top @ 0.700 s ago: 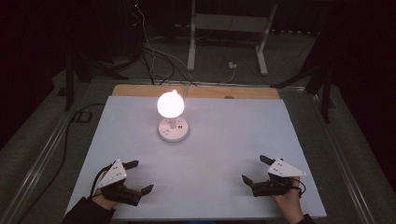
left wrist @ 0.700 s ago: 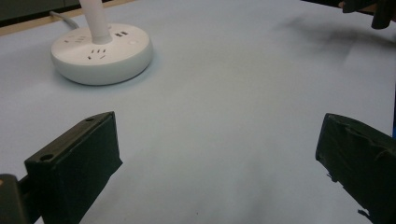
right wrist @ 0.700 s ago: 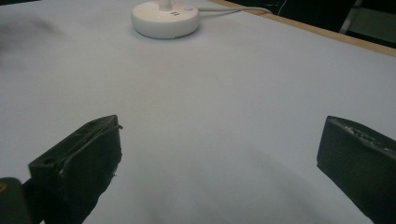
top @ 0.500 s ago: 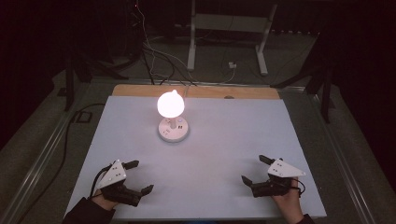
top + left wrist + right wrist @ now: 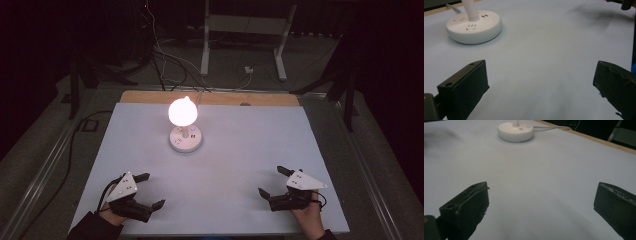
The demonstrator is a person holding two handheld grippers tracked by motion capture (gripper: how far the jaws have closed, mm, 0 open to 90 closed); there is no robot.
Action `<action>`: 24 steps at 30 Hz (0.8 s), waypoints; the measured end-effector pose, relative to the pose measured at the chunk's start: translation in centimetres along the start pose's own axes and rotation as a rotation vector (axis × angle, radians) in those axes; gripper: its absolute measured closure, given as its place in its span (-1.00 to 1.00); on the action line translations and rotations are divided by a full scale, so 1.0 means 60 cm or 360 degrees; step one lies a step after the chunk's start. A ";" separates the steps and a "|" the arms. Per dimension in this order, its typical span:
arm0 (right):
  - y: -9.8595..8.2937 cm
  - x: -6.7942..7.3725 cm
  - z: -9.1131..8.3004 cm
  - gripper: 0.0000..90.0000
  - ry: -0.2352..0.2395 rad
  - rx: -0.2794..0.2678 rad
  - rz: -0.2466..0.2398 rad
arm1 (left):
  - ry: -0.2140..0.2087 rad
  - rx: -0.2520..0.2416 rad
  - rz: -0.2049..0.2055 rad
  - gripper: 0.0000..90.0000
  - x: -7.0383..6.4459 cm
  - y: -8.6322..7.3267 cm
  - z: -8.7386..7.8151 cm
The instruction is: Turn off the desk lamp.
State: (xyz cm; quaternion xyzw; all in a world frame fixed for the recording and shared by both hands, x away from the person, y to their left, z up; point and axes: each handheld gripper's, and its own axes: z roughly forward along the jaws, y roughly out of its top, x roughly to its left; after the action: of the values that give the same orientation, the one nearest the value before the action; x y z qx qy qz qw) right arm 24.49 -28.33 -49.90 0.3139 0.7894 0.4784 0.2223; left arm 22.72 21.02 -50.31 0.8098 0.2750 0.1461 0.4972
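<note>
The lit lamp (image 5: pixel 183 112) on its round white socket base (image 5: pixel 186 139) is the one obstacle on the bench (image 5: pixel 250 150), standing toward the far edge, left of the middle. Its cord (image 5: pixel 554 128) runs off over the far edge. From the left claw (image 5: pixel 150 191) and right claw (image 5: pixel 272 181), both spread near the near corners, bare sheet lies open to every edge.
</note>
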 end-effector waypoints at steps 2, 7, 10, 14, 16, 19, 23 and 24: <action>0.000 -0.001 -0.001 -1.00 0.0004 -0.0002 0.0007 | -0.0010 -0.0002 -0.0001 -0.99 -0.001 0.001 0.000; 0.001 -0.001 -0.002 -1.00 0.0004 -0.0013 0.0021 | -0.0034 -0.0009 0.0003 -0.99 -0.005 0.004 -0.001; 0.003 0.001 -0.001 -1.00 0.0019 -0.0021 0.0028 | -0.0045 -0.0009 0.0003 -0.99 -0.006 0.006 -0.001; 0.007 0.005 0.001 -1.00 0.0019 -0.0024 0.0001 | -0.0063 -0.0026 0.0019 -0.99 -0.014 0.015 -0.004; 0.008 0.007 0.001 -1.00 0.0016 -0.0030 -0.0005 | -0.0067 -0.0025 0.0029 -0.99 -0.017 0.019 -0.006; 0.008 0.006 0.000 -1.00 0.0012 -0.0037 0.0000 | -0.0075 -0.0034 0.0019 -0.99 -0.019 0.024 -0.007; 0.008 0.006 -0.001 -1.00 0.0010 -0.0049 0.0000 | -0.0106 -0.0053 0.0041 -0.99 -0.023 0.037 -0.011; 0.008 0.006 -0.001 -1.00 0.0011 -0.0053 0.0001 | -0.0120 -0.0057 0.0038 -0.99 -0.024 0.040 -0.011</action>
State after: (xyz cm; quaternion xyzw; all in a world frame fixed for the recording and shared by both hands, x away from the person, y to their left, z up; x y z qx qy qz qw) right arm 24.34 -27.95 -49.42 0.3087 0.7820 0.4926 0.2247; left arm 21.93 19.80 -47.81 0.8089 0.2436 0.1264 0.5199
